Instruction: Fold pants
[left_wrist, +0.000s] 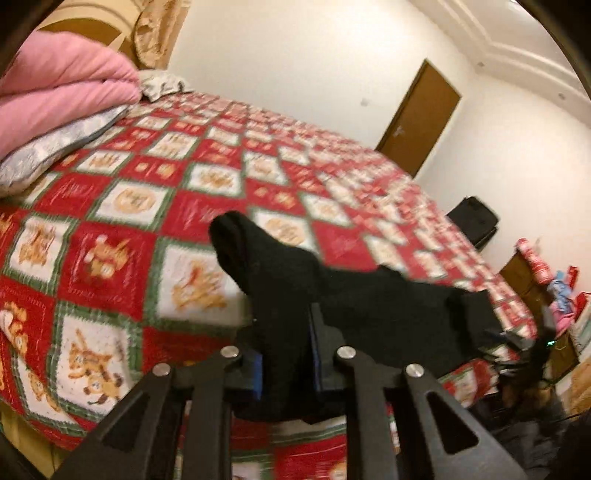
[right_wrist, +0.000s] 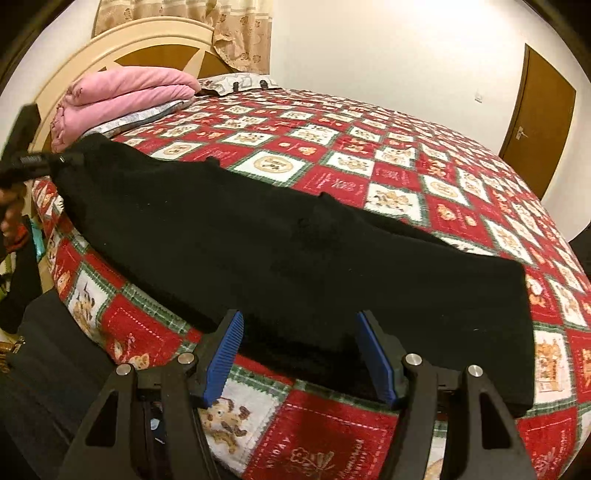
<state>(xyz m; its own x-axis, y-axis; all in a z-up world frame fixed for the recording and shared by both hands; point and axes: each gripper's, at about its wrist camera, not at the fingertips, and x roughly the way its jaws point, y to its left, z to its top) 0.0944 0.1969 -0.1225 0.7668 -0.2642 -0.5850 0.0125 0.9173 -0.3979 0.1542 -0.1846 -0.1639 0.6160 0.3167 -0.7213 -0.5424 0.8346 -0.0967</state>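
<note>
Left wrist view: my left gripper pinches the black pants above the quilt | my right gripper stands open, pants' edge between its pads.

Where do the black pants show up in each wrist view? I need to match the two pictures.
Left wrist view: the black pants sit at centre bottom, one end bunched between the left gripper and its fingers, the rest trailing right.
Right wrist view: they stretch from upper left to lower right across the bed's near edge, in front of the open right gripper.
Shared landmark: the pink folded blanket by the headboard.
</note>
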